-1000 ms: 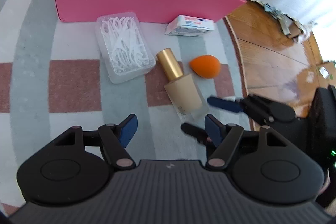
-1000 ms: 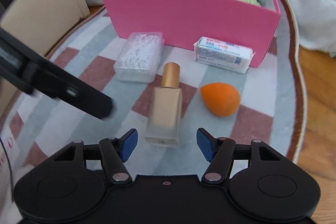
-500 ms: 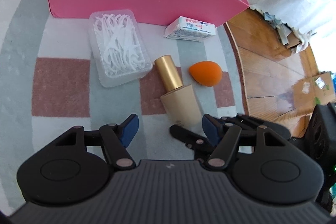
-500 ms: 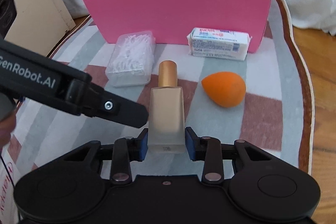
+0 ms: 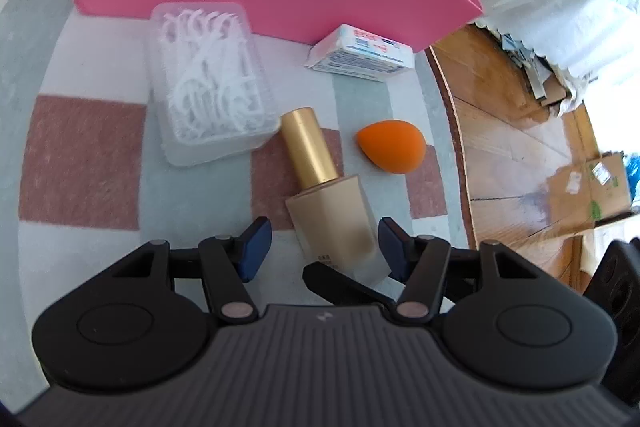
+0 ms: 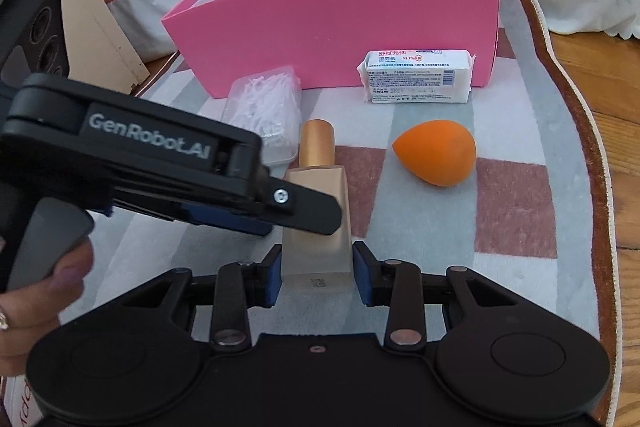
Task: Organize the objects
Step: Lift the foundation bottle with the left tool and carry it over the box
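Nearest the lens, the right gripper has its blue pads pressed against both sides of the base of the beige frosted-glass foundation bottle with a gold cap, which lies flat on the striped grey, white and rust rug with its cap pointing at the box beyond. The left gripper reaches in from the other side; its jaws are closing, the bottle's body lies between them, and its pads are not yet touching it. The step in hand looks like the pick-up of the bottle — a grasp made, the lift still to come. The next move, as I judge it, calls for raising the bottle clear of the rug and carrying it over the near wall of the box without tipping it out of the grip. Compared with a second ago, the right jaws, then wide open around the bottle, have shut on it, and the left gripper has come lower and nearer. Just beside the bottle sit the orange teardrop makeup sponge and the clear plastic case of white floss picks; farther back, a white wet-wipe packet lies against the pink cardboard storage box — the likely destination.
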The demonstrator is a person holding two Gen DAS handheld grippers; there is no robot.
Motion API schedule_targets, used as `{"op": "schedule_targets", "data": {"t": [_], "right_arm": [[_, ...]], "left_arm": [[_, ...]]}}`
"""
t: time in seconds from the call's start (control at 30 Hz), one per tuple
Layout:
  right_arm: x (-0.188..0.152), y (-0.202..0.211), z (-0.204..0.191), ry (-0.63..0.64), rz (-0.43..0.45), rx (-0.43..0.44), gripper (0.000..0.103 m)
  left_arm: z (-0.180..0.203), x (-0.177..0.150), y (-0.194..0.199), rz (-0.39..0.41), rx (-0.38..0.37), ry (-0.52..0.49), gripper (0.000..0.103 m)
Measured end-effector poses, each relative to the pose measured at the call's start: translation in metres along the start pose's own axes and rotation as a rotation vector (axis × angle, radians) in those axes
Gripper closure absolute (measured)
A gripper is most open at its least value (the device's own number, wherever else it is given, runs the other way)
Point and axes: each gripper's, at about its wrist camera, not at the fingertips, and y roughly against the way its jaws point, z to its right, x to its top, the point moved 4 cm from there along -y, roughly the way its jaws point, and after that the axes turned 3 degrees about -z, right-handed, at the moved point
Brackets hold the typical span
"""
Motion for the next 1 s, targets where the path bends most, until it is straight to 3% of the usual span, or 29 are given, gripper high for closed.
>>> {"op": "schedule_targets", "data": {"t": [0.1,0.23,0.37,0.47,0.57,0.83,1.0], "right_arm": [[0.001,0.000,0.009,-0.062,0.003,0.045,0.062],[0.001,0.001,0.013,-0.082,0.005,0.073,0.062],[-0.002,0.000,0.003,0.016,0.003,0.032,0.062],[-0.003,0.002,0.001,0.014,0.005,0.027,0.061],[-0.008,0.006,-0.009,0.091,-0.005,-0.001,0.061],[-0.015,0.025,-0.040,0.125,-0.025,-0.021,0.062],[0.001,0.056,-0.058,0.127,-0.009,-0.010,0.062]], "left_arm": [[0.007,0.000,-0.001,0.008,0.027,-0.037,0.045],[0.013,0.000,-0.006,0.012,0.005,-0.067,0.041],[0.020,-0.005,-0.007,0.028,0.026,-0.091,0.043],[0.015,-0.007,-0.004,0.046,0.025,-0.056,0.053],[0.008,-0.013,0.002,0.037,0.001,-0.011,0.054],[0.019,-0.032,0.039,0.061,0.057,-0.074,0.055],[0.031,-0.029,0.079,0.100,0.045,-0.076,0.055]]}}
